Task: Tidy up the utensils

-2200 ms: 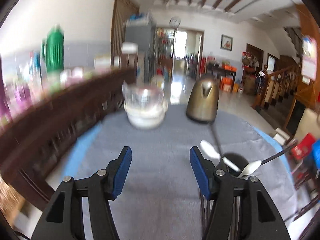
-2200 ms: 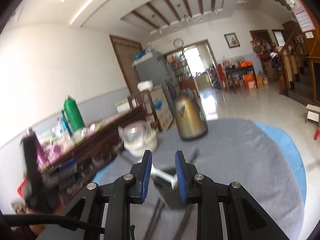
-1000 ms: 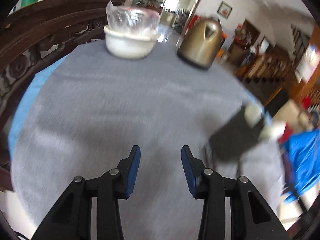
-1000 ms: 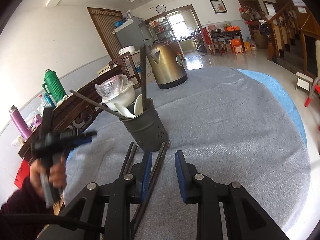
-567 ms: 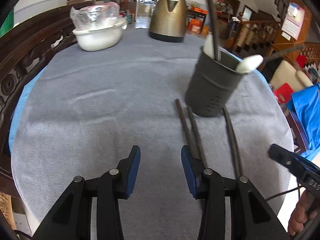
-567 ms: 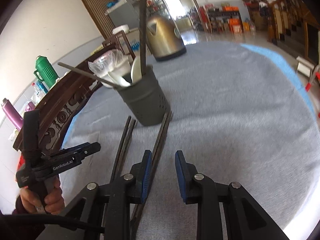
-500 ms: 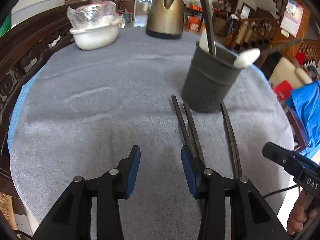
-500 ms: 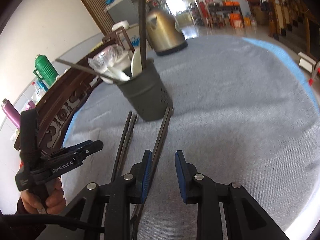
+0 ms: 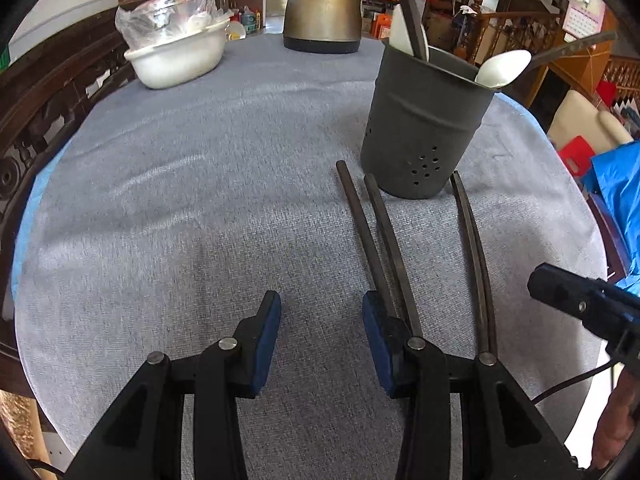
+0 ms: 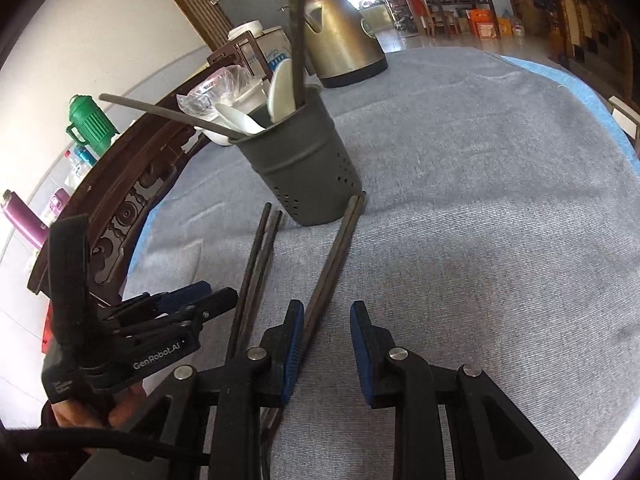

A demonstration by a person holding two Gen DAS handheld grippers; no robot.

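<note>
Round table (image 9: 200,208) draped in grey cloth, a strip of blue cover showing at its edges. Toward the right of the left wrist view, a dark grey perforated utensil holder (image 9: 424,120) standing upright on the cloth, with white spoons (image 9: 502,68) and dark chopsticks leaning out of its rim. On the cloth in front of it, two pairs of dark chopsticks lying flat: one pair (image 9: 378,232) just left of the holder's base, the other (image 9: 474,248) starting beside the base on its right. At the far side of the table, a brass-coloured kettle (image 9: 322,4) and a white bowl (image 9: 176,58) with a crumpled clear plastic bag on top.

Left gripper (image 9: 320,320) low over bare cloth, jaws partly apart, nothing between them; its right pad just beside the left pair of chopsticks. Right gripper (image 10: 326,328) likewise partly apart and empty, narrower than the left, its left pad close beside the other pair (image 10: 332,260). A hand (image 10: 92,404) visible on the left gripper's handle in the right wrist view.

Beyond the table, a dark carved wooden rail (image 10: 132,208), a green thermos (image 10: 90,124) and bottles against a white wall, a tiled floor, a wooden staircase (image 9: 516,32), shelves with orange boxes at the back.
</note>
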